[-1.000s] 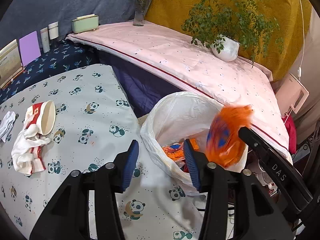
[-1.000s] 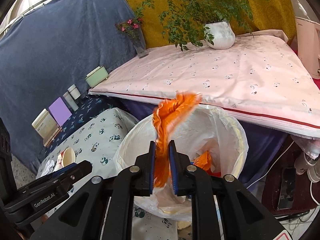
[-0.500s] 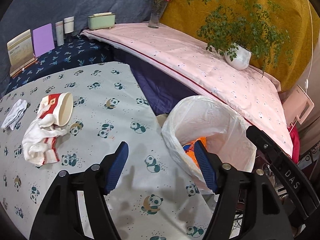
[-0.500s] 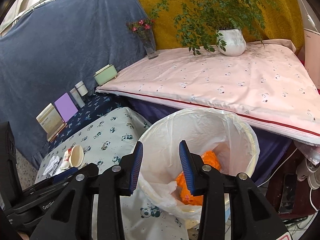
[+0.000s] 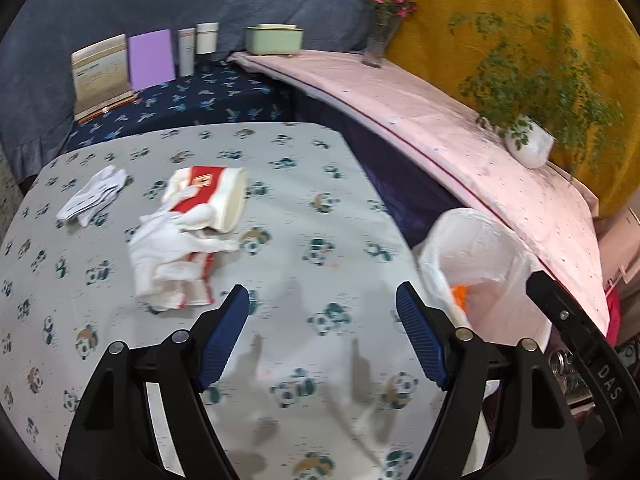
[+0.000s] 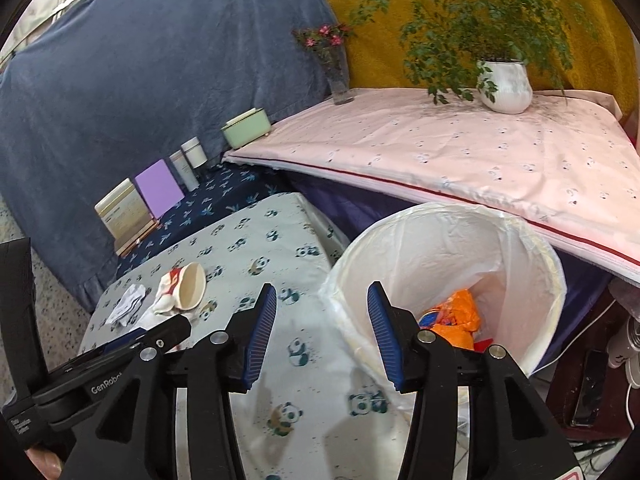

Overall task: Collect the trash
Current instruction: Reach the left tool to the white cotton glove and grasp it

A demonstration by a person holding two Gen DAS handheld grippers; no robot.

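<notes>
A white-lined trash bin (image 6: 532, 264) stands beside the panda-print table (image 5: 304, 208), with orange wrappers (image 6: 456, 318) lying inside. On the table lie a tipped red-and-white paper cup (image 5: 216, 196), a crumpled white and red wrapper (image 5: 172, 256) against it, and a white tissue (image 5: 94, 194) further left. My left gripper (image 5: 322, 330) hovers over the table right of the wrapper, jaws still opening, nothing between them. My right gripper (image 6: 322, 328) hangs at the bin's near rim, jaws also opening and empty. In the right wrist view the left gripper's body (image 6: 120, 360) shows at lower left.
A pink-covered raised surface (image 6: 460, 152) behind the bin carries a potted plant (image 6: 504, 84), a flower vase (image 6: 338, 76) and a green box (image 6: 244, 132). Cards and small containers (image 5: 152, 58) stand on a dark blue cloth at the back. Cables and a phone (image 6: 590, 384) lie right of the bin.
The right gripper let go of the orange wrapper, which dropped into the bin. Both grippers' jaws widened. The left gripper swung left from the bin over the table, closer to the cup and wrapper.
</notes>
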